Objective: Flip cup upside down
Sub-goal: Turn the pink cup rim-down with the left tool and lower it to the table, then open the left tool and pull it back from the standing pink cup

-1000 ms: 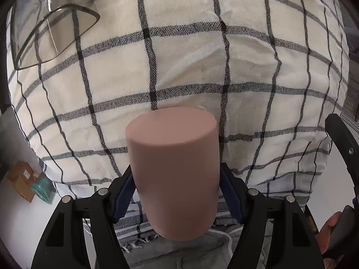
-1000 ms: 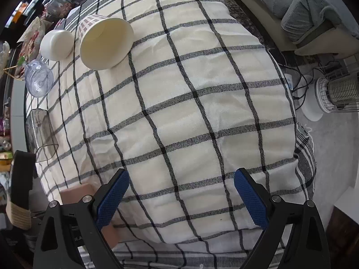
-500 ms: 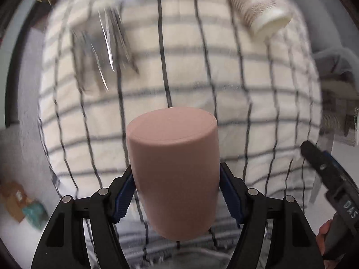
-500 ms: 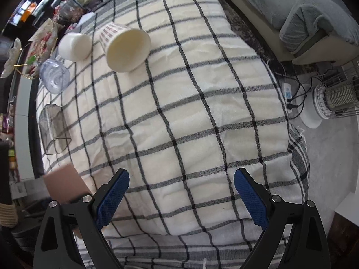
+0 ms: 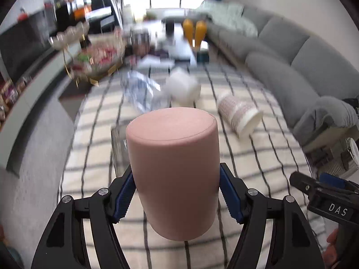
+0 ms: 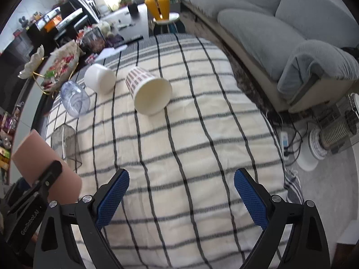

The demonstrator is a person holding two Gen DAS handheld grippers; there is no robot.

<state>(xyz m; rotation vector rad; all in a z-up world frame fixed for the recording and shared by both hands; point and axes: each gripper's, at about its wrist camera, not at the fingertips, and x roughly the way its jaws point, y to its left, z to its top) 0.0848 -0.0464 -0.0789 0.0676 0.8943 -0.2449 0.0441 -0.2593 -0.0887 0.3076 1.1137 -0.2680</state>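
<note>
My left gripper (image 5: 177, 192) is shut on a pink cup (image 5: 175, 170), its flat closed base pointing away from the camera, held in the air above the near end of the checked cloth (image 5: 264, 170). In the right wrist view the pink cup (image 6: 42, 159) shows at the left edge, tilted, with the left gripper's finger across it. My right gripper (image 6: 179, 192) is open and empty above the near part of the cloth (image 6: 202, 157).
On the cloth lie a patterned paper cup (image 6: 149, 95) on its side, a white cup (image 6: 99, 81), a clear round cup (image 6: 75, 99) and a clear square glass (image 6: 66, 141). A grey sofa (image 6: 280, 27) runs along the right. A heater (image 6: 334, 134) stands on the floor.
The left gripper has tilted up with the pink cup, so its view swung from looking down on the cloth to looking along the table into the room. The right gripper stayed open and tilted up too.
</note>
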